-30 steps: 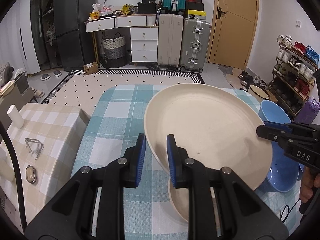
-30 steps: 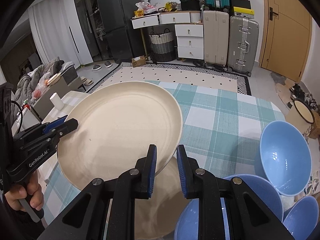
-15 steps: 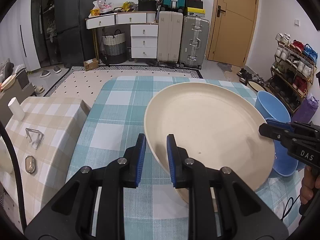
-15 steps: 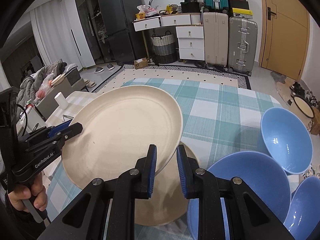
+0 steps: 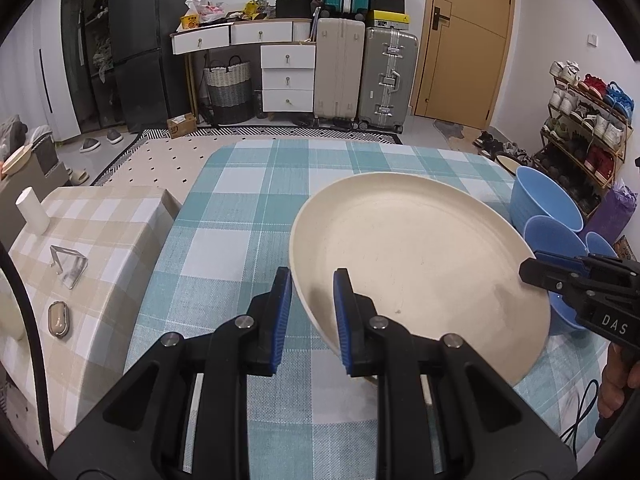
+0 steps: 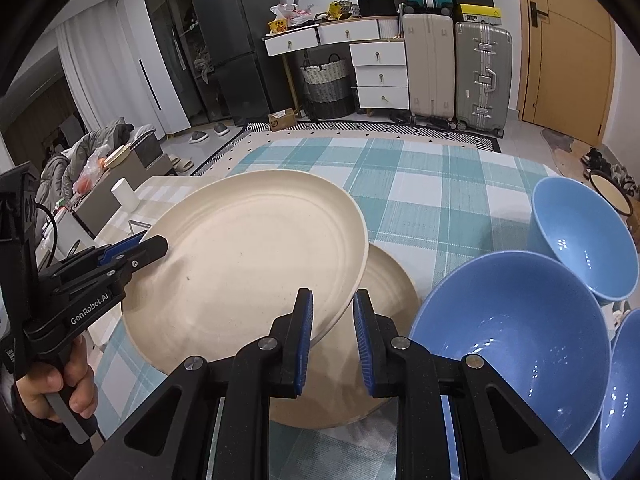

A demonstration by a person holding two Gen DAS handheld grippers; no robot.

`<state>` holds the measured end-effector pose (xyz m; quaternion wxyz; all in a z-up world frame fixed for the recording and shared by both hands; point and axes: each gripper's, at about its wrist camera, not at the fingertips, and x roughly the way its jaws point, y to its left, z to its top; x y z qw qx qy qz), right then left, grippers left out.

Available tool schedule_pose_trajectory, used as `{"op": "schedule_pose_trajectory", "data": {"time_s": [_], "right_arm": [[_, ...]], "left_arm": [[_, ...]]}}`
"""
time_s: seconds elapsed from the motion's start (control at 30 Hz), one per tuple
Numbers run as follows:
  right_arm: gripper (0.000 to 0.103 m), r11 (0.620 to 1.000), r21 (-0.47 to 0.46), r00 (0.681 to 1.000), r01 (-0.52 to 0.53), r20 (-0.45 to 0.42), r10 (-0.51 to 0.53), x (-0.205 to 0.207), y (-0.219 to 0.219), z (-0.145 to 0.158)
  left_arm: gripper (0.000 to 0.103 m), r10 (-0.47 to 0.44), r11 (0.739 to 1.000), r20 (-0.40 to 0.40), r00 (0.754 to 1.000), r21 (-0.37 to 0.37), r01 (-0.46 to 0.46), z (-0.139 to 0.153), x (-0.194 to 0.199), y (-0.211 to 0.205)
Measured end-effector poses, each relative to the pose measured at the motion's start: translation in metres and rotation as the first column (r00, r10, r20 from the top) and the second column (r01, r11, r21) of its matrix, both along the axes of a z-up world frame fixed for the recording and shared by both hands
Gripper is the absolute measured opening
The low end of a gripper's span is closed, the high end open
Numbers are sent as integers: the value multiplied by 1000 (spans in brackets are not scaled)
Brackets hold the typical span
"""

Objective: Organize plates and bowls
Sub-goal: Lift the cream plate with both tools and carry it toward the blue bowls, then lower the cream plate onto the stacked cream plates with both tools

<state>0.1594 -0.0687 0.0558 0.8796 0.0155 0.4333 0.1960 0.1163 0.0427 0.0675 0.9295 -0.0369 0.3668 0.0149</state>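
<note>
A large cream plate (image 5: pixel 416 264) (image 6: pixel 248 256) hangs tilted over the table, gripped at two opposite rims. My left gripper (image 5: pixel 308 292) is shut on its near left rim. My right gripper (image 6: pixel 332 308) is shut on the opposite rim. Each gripper shows in the other's view: the right gripper (image 5: pixel 534 270) at the plate's right edge, the left gripper (image 6: pixel 154 246) at its left edge. Directly under the held plate a second cream plate (image 6: pixel 384 280) lies on the checked tablecloth (image 5: pixel 240 220). Three blue bowls (image 6: pixel 512 320) (image 6: pixel 580 232) (image 6: pixel 624 400) stand close to its right.
A lower side table (image 5: pixel 100 232) with a beige checked cloth stands at the left, bearing a white cup (image 5: pixel 32 210), a metal clip (image 5: pixel 68 266) and a small case (image 5: pixel 59 318). A black cable (image 5: pixel 580 408) trails at the right table edge. Beyond it stands a shoe rack (image 5: pixel 588 120).
Both grippers have carried the cream plate down and closer to the plate lying on the table. Their grip on its rims is unchanged.
</note>
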Motion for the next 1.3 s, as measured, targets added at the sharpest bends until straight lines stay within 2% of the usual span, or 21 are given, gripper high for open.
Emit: {"op": "schedule_pose_trajectory", "data": {"time_s": [0.77, 1.1, 1.3], "right_arm": [[21, 997, -40, 998, 70, 7, -70, -30, -7, -41], [22, 989, -108, 993, 104, 59, -98, -42, -2, -51], [22, 988, -113, 993, 109, 67, -102, -49, 1, -55]], "left_arm": [[17, -65, 997, -14, 998, 42, 66, -47, 12, -12], [17, -83, 994, -26, 996, 66, 84, -65, 24, -17], [17, -72, 994, -37, 997, 81, 75, -73, 29, -15]]}}
